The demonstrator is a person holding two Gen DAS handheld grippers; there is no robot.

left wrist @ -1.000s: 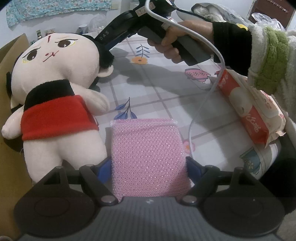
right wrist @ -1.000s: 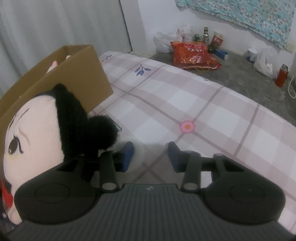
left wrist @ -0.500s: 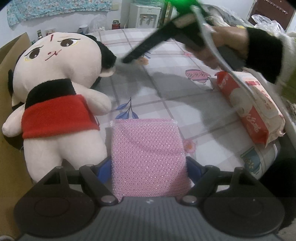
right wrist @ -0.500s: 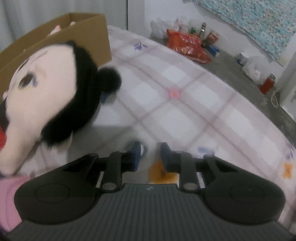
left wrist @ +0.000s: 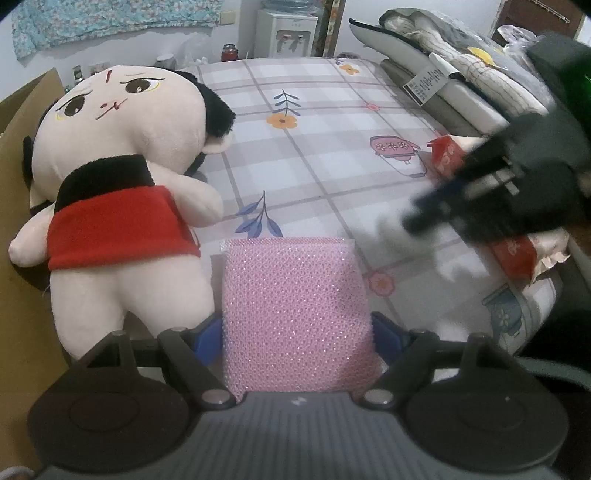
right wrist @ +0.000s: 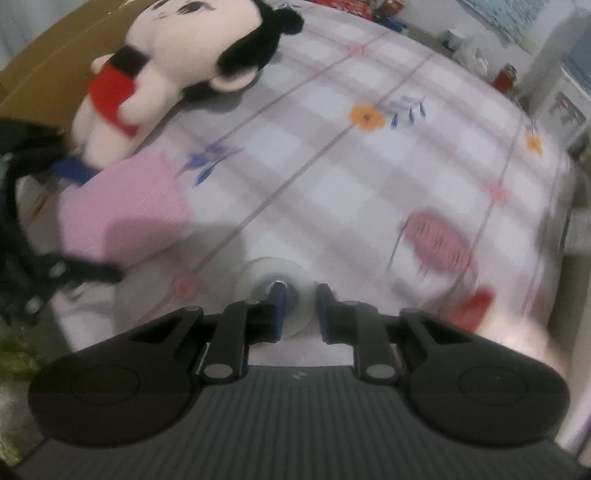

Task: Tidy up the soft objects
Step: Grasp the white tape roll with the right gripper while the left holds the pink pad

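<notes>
Pink mesh sponge, rectangular, between left jaws.

I am working in a home bedroom: a bed under a checked floral sheet, folded grey bedding, a white water dispenser.

Between the left hand-held gripper's matt blue pads, the pink sponge looks glittery, rough mesh. Left of it, the doll is fuzzy plush; the bed sheet is smooth printed cloth.
</notes>
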